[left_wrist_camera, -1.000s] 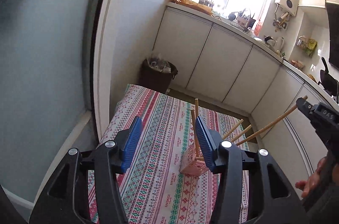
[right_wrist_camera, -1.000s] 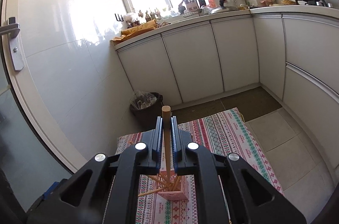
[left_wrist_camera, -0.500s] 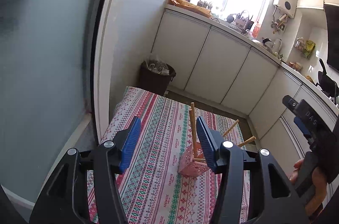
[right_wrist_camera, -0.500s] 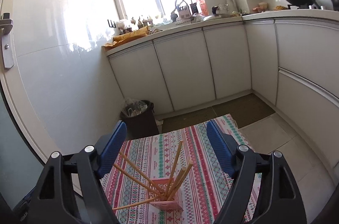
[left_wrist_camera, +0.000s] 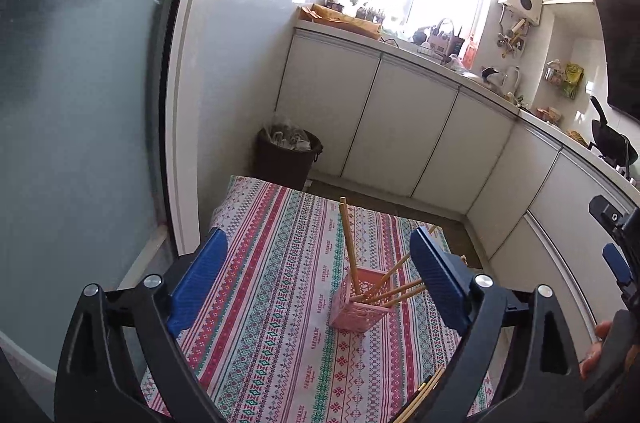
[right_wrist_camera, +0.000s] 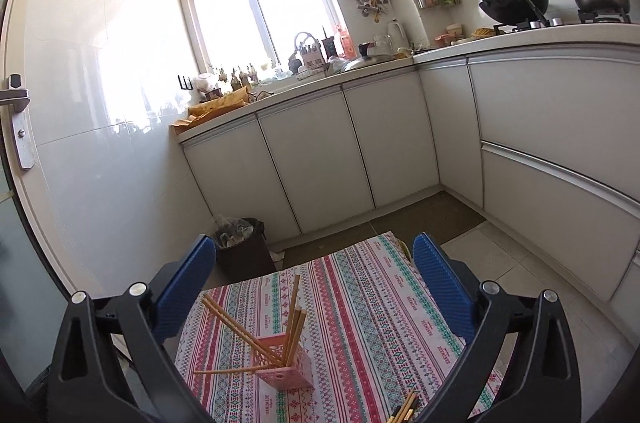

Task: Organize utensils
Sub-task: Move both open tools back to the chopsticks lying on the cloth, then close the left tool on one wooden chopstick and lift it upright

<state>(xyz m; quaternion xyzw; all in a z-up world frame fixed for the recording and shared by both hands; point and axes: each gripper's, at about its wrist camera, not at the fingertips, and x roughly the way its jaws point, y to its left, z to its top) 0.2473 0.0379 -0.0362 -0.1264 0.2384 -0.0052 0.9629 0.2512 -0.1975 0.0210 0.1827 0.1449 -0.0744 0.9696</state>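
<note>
A pink slotted basket (left_wrist_camera: pixel 362 307) stands on the striped tablecloth (left_wrist_camera: pixel 276 263) and holds several wooden chopsticks (left_wrist_camera: pixel 347 243) that lean at different angles. My left gripper (left_wrist_camera: pixel 318 241) hovers just short of it, its jaws opening wide with nothing between them. In the right wrist view the same basket (right_wrist_camera: pixel 286 363) and its chopsticks (right_wrist_camera: pixel 260 335) sit below my right gripper (right_wrist_camera: pixel 314 243), whose jaws are also opening and hold nothing. More loose chopsticks (right_wrist_camera: pixel 404 411) lie at the near table edge. The right gripper (left_wrist_camera: pixel 616 255) and a hand show at the far right of the left wrist view.
A dark waste bin (right_wrist_camera: pixel 244 247) stands on the floor beyond the table's far left corner. White kitchen cabinets (right_wrist_camera: pixel 320 163) run along the back and right, with a wok (right_wrist_camera: pixel 512 3) and a pot on the counter. A glass door frame (left_wrist_camera: pixel 176 103) is on the left.
The right gripper let go of the chopstick it held, which now stands in the basket, and drew back with jaws wide. The left gripper's jaws spread much wider.
</note>
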